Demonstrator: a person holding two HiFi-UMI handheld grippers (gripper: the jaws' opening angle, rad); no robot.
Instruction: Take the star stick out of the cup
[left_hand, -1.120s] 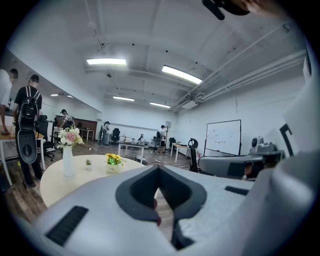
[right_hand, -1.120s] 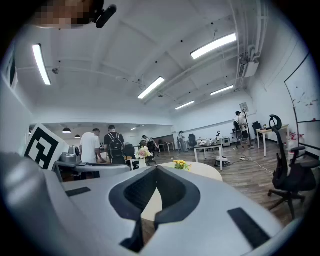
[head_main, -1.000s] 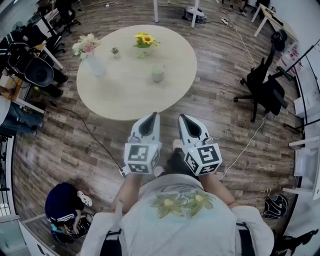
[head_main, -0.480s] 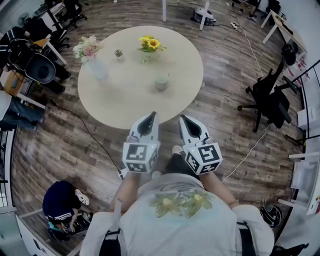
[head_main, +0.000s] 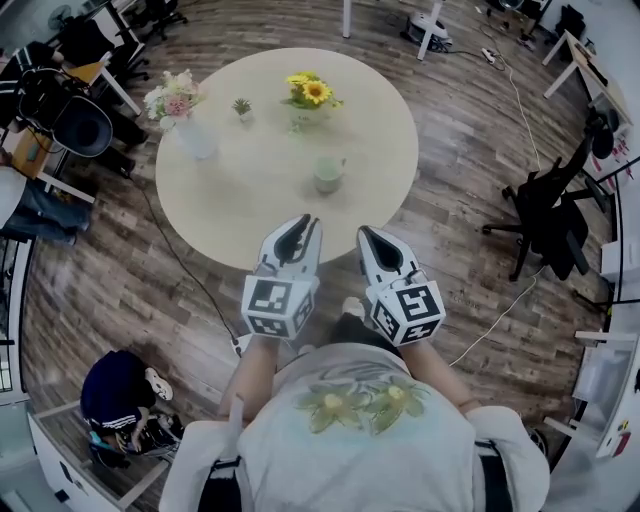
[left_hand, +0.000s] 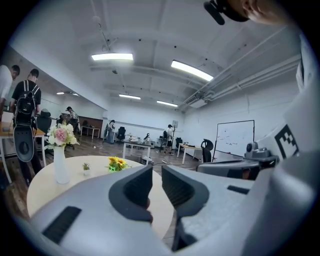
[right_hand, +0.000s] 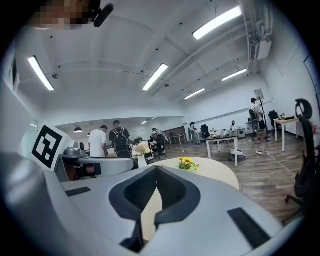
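A pale green cup stands on the round light wood table, right of its middle. No star stick can be made out in it from here. My left gripper hangs over the table's near edge, short of the cup; its jaws are opening, with a narrow gap and nothing between them. My right gripper floats beside it, over the floor at the table's edge. Its jaws meet at the tips and hold nothing. The cup is hidden in both gripper views.
On the table also stand yellow sunflowers, a small potted plant and a white vase of pink flowers. A black office chair is at the right. A person crouches at the lower left. A cable crosses the floor.
The table and cup have come nearer to both grippers. The left gripper has tilted slightly and its jaws have parted a little. The right gripper stays shut.
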